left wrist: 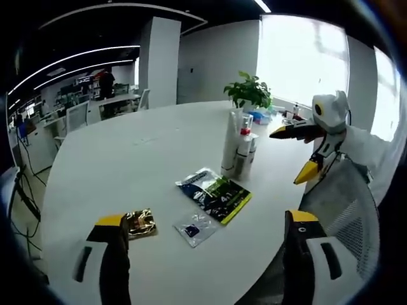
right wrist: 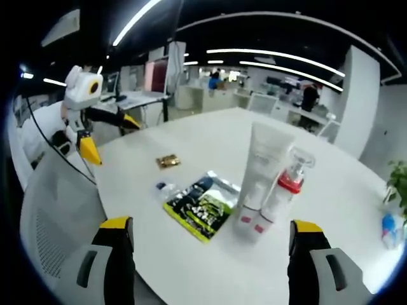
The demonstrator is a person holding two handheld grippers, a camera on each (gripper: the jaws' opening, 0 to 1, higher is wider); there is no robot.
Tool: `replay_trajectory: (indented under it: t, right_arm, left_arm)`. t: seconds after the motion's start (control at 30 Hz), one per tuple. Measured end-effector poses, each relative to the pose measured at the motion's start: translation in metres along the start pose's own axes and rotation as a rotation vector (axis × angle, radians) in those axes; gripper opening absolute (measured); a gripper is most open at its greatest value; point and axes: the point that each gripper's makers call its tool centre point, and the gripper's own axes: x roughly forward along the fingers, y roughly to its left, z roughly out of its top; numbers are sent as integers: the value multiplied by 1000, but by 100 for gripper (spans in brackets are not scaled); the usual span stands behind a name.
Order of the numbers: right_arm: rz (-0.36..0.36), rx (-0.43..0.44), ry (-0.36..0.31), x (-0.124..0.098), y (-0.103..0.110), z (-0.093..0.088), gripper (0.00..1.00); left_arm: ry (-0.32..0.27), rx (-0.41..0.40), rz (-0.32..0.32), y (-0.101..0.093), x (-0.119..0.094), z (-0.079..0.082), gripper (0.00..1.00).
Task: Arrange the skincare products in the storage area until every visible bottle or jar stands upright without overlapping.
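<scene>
Both my left gripper and right gripper gape wide, empty. White tube and pump bottle stand upright, touching, just beside the green sachet.

A wide white worktop curves through an open office. Far off stand a white pillar, desks and chairs under long ceiling light strips. A bright window glows far right behind a potted plant. A mesh chair sits near right.
</scene>
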Motion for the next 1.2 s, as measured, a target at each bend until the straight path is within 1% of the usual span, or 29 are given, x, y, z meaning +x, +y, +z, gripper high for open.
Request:
replay_trajectory:
  t: [0.23,0.4,0.57,0.77,0.87,1.03,1.2]
  right_arm:
    - [-5,4,1,-1,0,-1,99]
    - [-4,11,2,1,1,-2,99]
    - [16,1,3,5,10,1,99]
    - [68,-25,18,13,25,2,99]
    - [91,-38,16,16,33,5,99]
    - [139,-82,34,25,47,6,99]
    - [173,-97,19,33,57,14,98]
  left_arm:
    - [-7,-4,-4,-2,1,-1,99]
    - [0,-9,-6,-3,2,-3,99]
    - [-4,-22,0,1,3,-4,99]
    - [18,-30,2,2,3,-11,98]
    - [15,-45,2,1,2,-12,98]
    - [18,-46,0,0,3,-14,97]
    - [17,-48,-3,0,3,-14,97]
